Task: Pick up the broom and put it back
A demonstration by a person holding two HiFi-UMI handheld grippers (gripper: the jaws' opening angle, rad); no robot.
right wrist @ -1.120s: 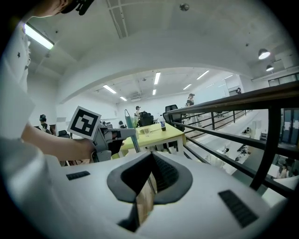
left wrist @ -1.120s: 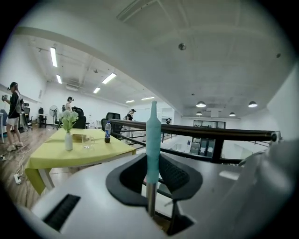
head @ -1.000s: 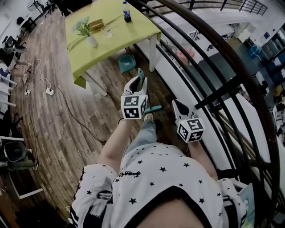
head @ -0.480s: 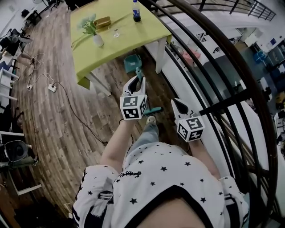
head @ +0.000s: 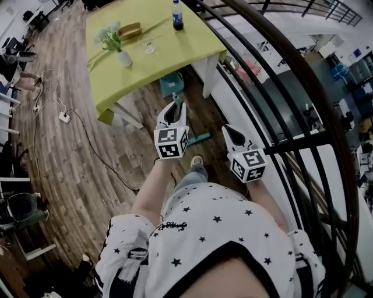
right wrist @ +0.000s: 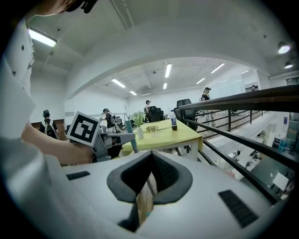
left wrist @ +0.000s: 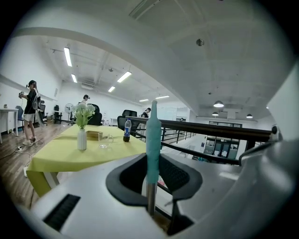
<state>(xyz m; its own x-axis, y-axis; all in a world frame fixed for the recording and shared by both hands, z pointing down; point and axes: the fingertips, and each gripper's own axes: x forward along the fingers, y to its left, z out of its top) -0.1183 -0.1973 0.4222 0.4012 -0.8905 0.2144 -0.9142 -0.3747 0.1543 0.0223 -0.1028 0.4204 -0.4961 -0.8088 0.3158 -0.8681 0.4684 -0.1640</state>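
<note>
While my left gripper [left wrist: 152, 158] is clamped on the broom [left wrist: 152, 133], its pole stands upright between the two dark pads at the centre of the left gripper view, the teal grip rising above the jaws and bare metal showing below it. In the head view the same gripper sits just left of the middle of the frame with the teal tip poking out above its jaws and another teal length of the broom showing to its lower right, between my two tools. My right gripper [head: 229, 130] is just to the right of it, near but apart; its jaws meet at their tips with nothing between them, only floor showing through the gap. Above both, in the upper part of the head view, stands a table [head: 175, 52] under a yellow-green cloth, carrying a white vase of flowers [head: 121, 56] at its left and a dark bottle [head: 178, 14] at its far edge. A teal bin [head: 173, 84] sits under the table's near side. A black railing [head: 280, 87] sweeps down the right of the frame, and wooden floor [head: 76, 151] fills the left.
</note>
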